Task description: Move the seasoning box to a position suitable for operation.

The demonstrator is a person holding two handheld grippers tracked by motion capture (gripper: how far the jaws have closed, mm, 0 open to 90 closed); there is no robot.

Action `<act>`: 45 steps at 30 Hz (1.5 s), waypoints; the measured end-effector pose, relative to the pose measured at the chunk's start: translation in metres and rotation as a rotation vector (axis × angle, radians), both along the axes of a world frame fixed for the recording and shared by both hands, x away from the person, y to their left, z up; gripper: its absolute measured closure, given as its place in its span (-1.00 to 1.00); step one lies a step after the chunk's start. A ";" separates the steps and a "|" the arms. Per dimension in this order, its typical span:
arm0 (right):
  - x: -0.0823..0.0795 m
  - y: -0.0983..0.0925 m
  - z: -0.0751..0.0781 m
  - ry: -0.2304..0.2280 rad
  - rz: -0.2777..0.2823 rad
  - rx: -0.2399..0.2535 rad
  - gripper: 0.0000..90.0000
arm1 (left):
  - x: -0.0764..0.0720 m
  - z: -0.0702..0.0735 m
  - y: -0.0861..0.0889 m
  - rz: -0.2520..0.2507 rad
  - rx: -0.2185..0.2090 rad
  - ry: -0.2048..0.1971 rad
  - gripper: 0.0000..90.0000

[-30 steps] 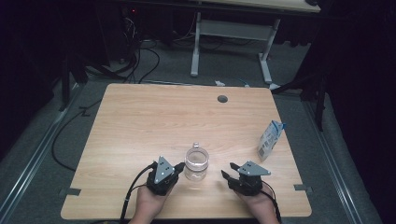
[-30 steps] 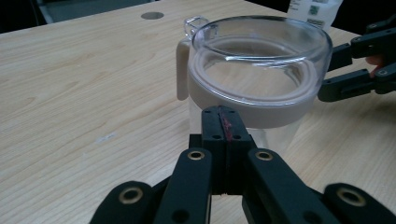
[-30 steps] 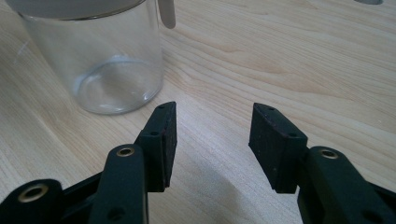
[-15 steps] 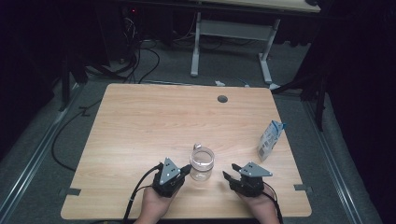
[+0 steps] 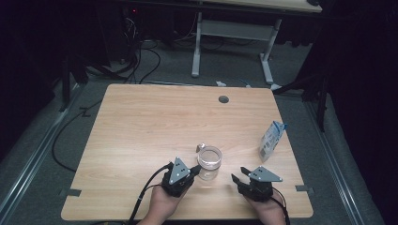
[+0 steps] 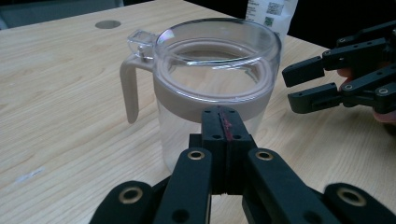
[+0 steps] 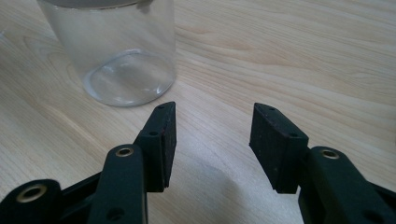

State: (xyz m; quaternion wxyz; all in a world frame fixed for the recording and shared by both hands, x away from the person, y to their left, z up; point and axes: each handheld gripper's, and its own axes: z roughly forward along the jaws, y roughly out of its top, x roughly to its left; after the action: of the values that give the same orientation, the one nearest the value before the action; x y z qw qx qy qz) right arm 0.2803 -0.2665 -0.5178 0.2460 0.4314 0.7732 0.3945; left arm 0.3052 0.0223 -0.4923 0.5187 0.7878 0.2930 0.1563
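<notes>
Your left gripper (image 6: 224,122) has its jaws pressed together with nothing between them, and its tips sit right at the near wall of the clear jug (image 6: 212,88), just under the beige band, though contact is hard to judge. Your right gripper (image 7: 212,140) holds its jaws apart over bare table (image 7: 289,56), with the jug's base ahead and off its left jaw, near but not between them. Farther beyond your right gripper stands the small carton (image 5: 271,140), well apart.
</notes>
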 end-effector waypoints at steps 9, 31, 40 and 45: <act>-0.006 -0.008 0.000 -0.003 -0.027 -0.003 0.13 | 0.001 0.001 -0.009 -0.022 -0.011 -0.008 1.00; -0.013 -0.014 -0.002 0.003 -0.053 -0.007 0.13 | 0.004 0.004 -0.015 -0.042 -0.035 -0.014 1.00; 0.001 -0.005 0.002 -0.009 -0.025 0.016 0.18 | 0.007 0.001 0.014 0.034 -0.015 0.000 0.91; 0.011 -0.004 0.006 -0.014 -0.027 0.044 0.26 | 0.003 0.000 0.029 0.075 -0.005 -0.018 0.91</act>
State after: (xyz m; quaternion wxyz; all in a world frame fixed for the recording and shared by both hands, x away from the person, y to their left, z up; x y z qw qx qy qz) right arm 0.2916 -0.2707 -0.5118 0.2470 0.4442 0.7568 0.4110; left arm 0.3078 0.0512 -0.4924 0.5170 0.7736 0.3182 0.1818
